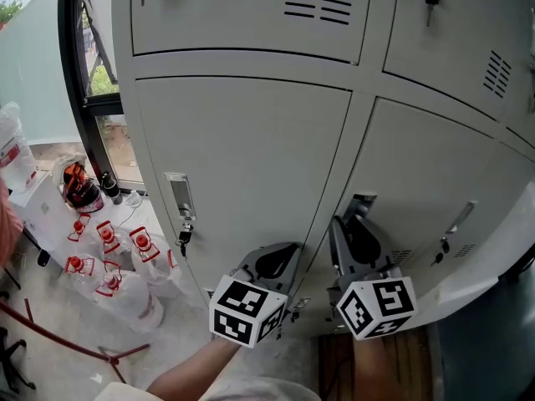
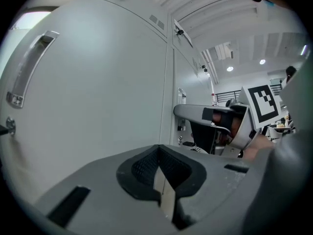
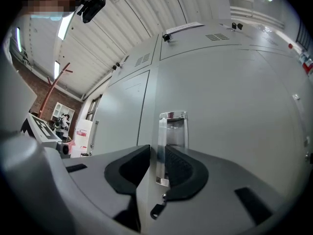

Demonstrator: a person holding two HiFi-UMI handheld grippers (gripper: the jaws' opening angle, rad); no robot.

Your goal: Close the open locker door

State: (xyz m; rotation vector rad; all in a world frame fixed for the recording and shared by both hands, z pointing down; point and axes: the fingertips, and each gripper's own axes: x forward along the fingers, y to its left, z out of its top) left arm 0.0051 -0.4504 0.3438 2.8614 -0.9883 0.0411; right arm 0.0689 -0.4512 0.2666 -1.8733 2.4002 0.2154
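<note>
A bank of grey lockers fills the head view. The locker door [image 1: 435,190] on the right looks slightly ajar, its left edge standing off the frame. My right gripper [image 1: 358,217] is at that edge, jaws either side of the chrome handle [image 3: 171,131] and the door edge. In the right gripper view my right gripper [image 3: 157,153] has both pads against them with no gap showing. A latch hook [image 3: 156,210] shows below. My left gripper [image 1: 272,259] hangs shut and empty in front of the neighbouring closed door [image 2: 98,106].
The left door carries a handle [image 1: 177,192] with a key [image 1: 184,237] below it. Another handle [image 1: 456,224] sits further right. Several plastic bottles with red caps [image 1: 109,266] lie on the floor at the left, under a window [image 1: 100,82].
</note>
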